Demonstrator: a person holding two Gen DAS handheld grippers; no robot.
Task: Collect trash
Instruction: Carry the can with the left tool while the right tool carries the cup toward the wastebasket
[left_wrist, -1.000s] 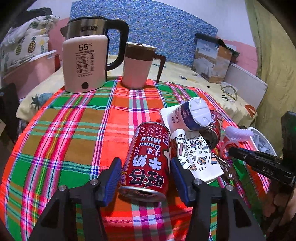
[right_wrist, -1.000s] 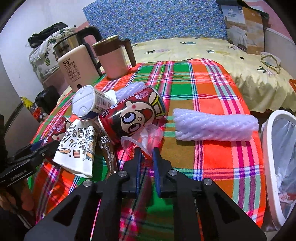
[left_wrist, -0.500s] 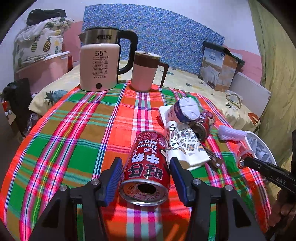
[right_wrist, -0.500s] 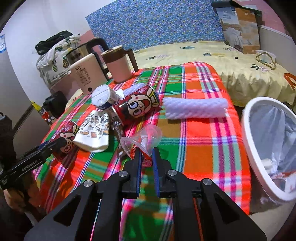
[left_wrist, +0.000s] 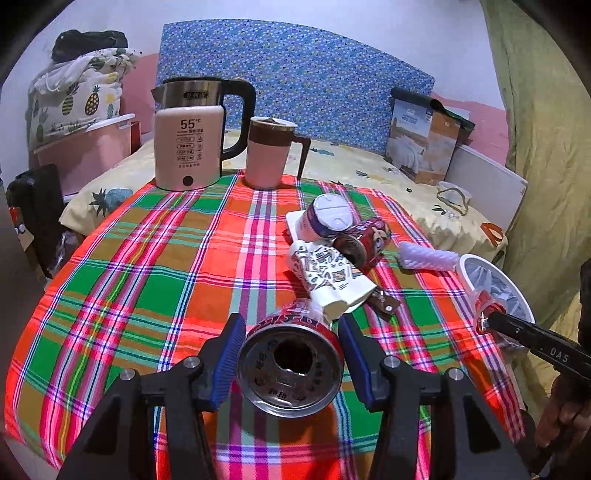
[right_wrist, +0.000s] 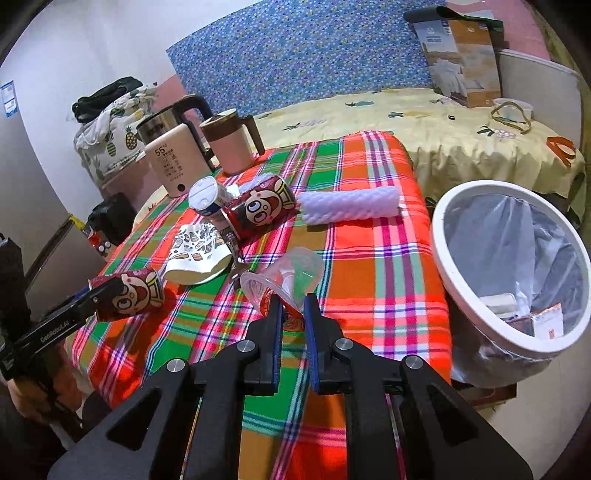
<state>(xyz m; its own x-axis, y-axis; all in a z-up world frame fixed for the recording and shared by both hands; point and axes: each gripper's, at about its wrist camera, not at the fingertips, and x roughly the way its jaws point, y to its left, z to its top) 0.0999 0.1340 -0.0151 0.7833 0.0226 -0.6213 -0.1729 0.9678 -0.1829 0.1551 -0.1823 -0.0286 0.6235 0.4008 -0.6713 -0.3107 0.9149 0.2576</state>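
My left gripper (left_wrist: 291, 354) is shut on a red milk can (left_wrist: 291, 365), its opened end facing the camera. In the right wrist view the can (right_wrist: 127, 295) hangs clear above the plaid tablecloth (right_wrist: 369, 280). My right gripper (right_wrist: 293, 314) is shut on the rim of a crumpled clear plastic cup (right_wrist: 291, 269) with a red label. A white-rimmed bin (right_wrist: 443, 258) lined with a bag stands just right of the table. It holds some scraps. On the cloth lie a second red can (right_wrist: 258, 210), a white bottle (right_wrist: 207, 195), a patterned paper cup (right_wrist: 195, 251) and a white foam sleeve (right_wrist: 351, 205).
A pink kettle (left_wrist: 188, 147) and a pink mug (left_wrist: 269, 155) stand at the table's far edge. Behind them is a bed with a yellow sheet (right_wrist: 424, 125) and a cardboard box (right_wrist: 461, 55). A brown wrapper (left_wrist: 384, 301) lies beside the paper cup.
Both grippers have drawn back from the pile and risen. The left has lifted the red can off the cloth. The right has carried the clear cup nearer the bin.
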